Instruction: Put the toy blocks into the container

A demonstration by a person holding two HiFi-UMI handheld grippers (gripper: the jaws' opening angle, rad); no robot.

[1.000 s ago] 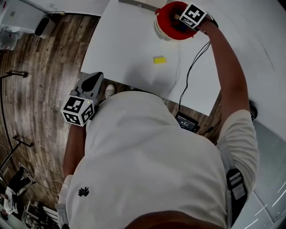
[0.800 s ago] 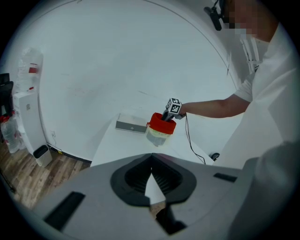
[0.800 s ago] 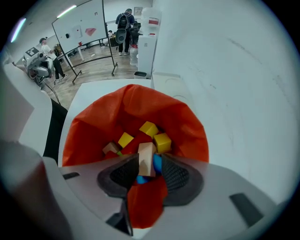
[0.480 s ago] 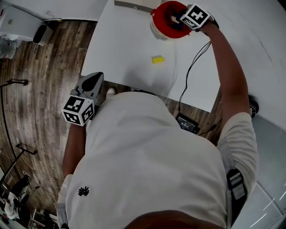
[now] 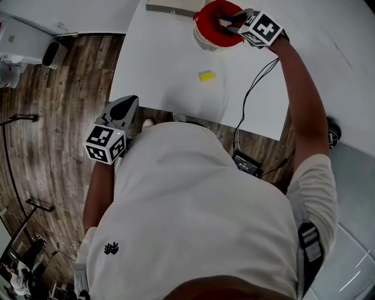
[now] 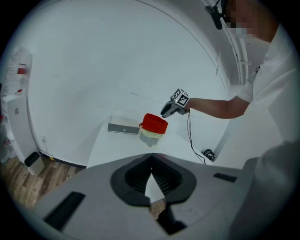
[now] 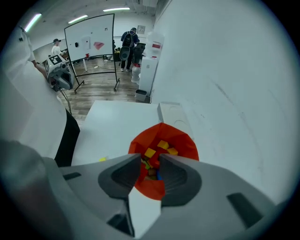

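The red-rimmed container (image 5: 212, 24) stands at the far side of the white table (image 5: 164, 64), with several coloured toy blocks (image 7: 161, 146) inside it. My right gripper (image 5: 229, 23) hovers at its right rim. Its jaws are closing with a gap still between them and nothing in it. One yellow block (image 5: 205, 75) lies on the table nearer me; it shows as a yellow block (image 7: 102, 160) in the right gripper view too. My left gripper (image 5: 121, 110) hangs off the table's near-left edge over the floor, shut and empty, its tips touching.
A flat grey box (image 5: 170, 7) lies just left of the container. A black device (image 5: 246, 162) with a cable sits on the wooden floor under the table's near edge. A white appliance (image 5: 26, 36) stands far left. People and a whiteboard (image 7: 89, 35) are beyond the table.
My right gripper has drawn back to the right, from over the container's middle to its right rim. The left gripper has stayed put.
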